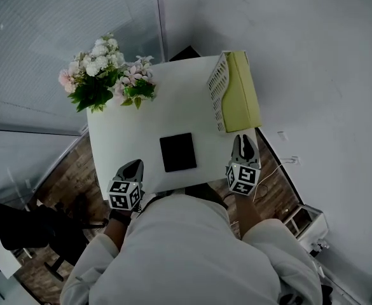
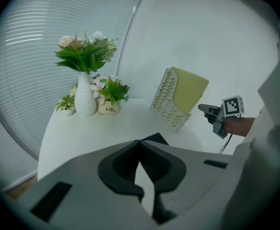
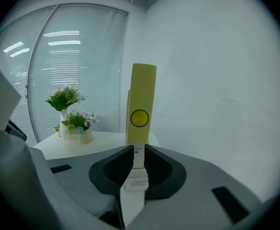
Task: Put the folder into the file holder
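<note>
The yellow folder stands upright inside the white mesh file holder at the table's right edge. From the left gripper view the folder rises above the holder. My right gripper points at the holder's near end, its jaws a narrow gap apart. In the right gripper view the folder's spine rises straight ahead of that gripper; I cannot tell whether the pads touch it. My left gripper hangs over the table's near left edge, shut and empty.
A black square pad lies on the white table near the front. A vase and small pots of flowers stand at the far left corner. A white wall runs to the right and a window with blinds lies behind.
</note>
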`<control>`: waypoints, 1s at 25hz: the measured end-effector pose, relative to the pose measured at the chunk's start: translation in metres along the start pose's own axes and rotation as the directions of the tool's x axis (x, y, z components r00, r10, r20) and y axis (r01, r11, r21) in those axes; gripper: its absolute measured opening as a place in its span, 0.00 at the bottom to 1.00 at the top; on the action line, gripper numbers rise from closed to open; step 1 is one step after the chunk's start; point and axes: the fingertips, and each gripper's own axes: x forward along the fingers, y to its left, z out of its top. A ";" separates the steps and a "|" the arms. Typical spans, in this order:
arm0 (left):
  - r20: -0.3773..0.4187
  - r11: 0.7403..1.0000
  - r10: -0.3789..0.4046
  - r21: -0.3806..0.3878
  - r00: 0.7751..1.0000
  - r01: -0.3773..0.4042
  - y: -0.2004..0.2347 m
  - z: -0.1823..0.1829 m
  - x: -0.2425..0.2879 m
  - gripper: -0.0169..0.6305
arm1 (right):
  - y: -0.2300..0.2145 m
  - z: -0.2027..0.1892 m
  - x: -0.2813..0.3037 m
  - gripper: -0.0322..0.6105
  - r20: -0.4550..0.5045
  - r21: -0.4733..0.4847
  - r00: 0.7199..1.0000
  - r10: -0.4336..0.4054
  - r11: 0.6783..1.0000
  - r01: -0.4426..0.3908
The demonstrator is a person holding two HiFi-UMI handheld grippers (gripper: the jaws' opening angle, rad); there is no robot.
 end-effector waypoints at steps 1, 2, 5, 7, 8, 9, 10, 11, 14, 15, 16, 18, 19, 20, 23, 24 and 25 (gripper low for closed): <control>0.006 1.000 -0.007 0.005 1.000 0.007 0.000 0.002 -0.001 0.04 | -0.001 0.002 -0.005 0.16 0.001 -0.001 1.000 -0.010 1.000 0.010; 0.012 1.000 -0.014 0.010 1.000 0.013 -0.001 0.004 -0.001 0.04 | -0.001 0.003 -0.009 0.13 0.003 -0.001 1.000 -0.020 1.000 0.020; 0.028 0.999 -0.033 0.025 0.999 0.032 -0.002 0.008 -0.002 0.04 | -0.002 0.008 -0.019 0.07 0.009 0.007 0.999 -0.040 0.999 0.040; 0.035 0.999 -0.042 0.035 0.998 0.041 -0.002 0.011 -0.004 0.04 | 0.000 0.012 -0.026 0.07 0.015 0.009 0.999 -0.047 0.999 0.047; 0.037 0.998 -0.046 0.040 0.998 0.044 -0.001 0.011 -0.006 0.04 | 0.001 0.013 -0.029 0.07 0.019 0.009 0.999 -0.049 0.999 0.049; 0.039 0.998 -0.049 0.044 0.998 0.047 -0.001 0.012 -0.007 0.04 | 0.002 0.015 -0.033 0.07 0.022 0.008 0.998 -0.050 0.999 0.050; 0.042 0.998 -0.052 0.047 0.998 0.050 -0.001 0.012 -0.008 0.04 | 0.003 0.016 -0.035 0.07 0.025 0.007 0.998 -0.051 0.999 0.051; 0.045 0.997 -0.055 0.050 0.997 0.053 -0.001 0.013 -0.009 0.04 | 0.004 0.017 -0.038 0.07 0.028 0.007 0.998 -0.051 0.999 0.051; 0.054 0.996 -0.066 0.060 0.996 0.063 -0.003 0.016 -0.011 0.04 | 0.007 0.019 -0.044 0.07 0.033 0.009 0.998 -0.050 0.999 0.049; 0.055 0.996 -0.069 0.063 0.996 0.066 -0.003 0.016 -0.012 0.04 | 0.009 0.019 -0.046 0.07 0.033 0.010 0.998 -0.049 0.999 0.048; 0.056 0.996 -0.072 0.066 0.996 0.068 -0.003 0.015 -0.013 0.04 | 0.010 0.019 -0.048 0.07 0.033 0.010 0.998 -0.048 0.999 0.048; 0.057 0.995 -0.075 0.070 0.996 0.071 -0.002 0.014 -0.015 0.04 | 0.013 0.018 -0.050 0.07 0.032 0.009 0.998 -0.047 0.999 0.047; 0.058 0.995 -0.075 0.071 0.996 0.071 -0.002 0.014 -0.015 0.04 | 0.013 0.017 -0.051 0.07 0.031 0.010 0.998 -0.047 0.999 0.047; 0.059 0.995 -0.074 0.072 0.995 0.070 -0.001 0.014 -0.016 0.04 | 0.014 0.017 -0.052 0.07 0.031 0.011 0.998 -0.046 0.999 0.046; 0.059 0.995 -0.070 0.074 0.996 0.066 0.000 0.012 -0.020 0.04 | 0.015 0.017 -0.055 0.07 0.031 0.009 0.999 -0.042 0.999 0.042; 0.059 0.995 -0.069 0.074 0.996 0.065 0.001 0.011 -0.020 0.04 | 0.016 0.016 -0.055 0.07 0.030 0.009 0.999 -0.041 0.999 0.041; 0.059 0.995 -0.068 0.073 0.996 0.064 0.001 0.009 -0.021 0.04 | 0.016 0.015 -0.056 0.07 0.029 0.009 0.999 -0.040 0.999 0.039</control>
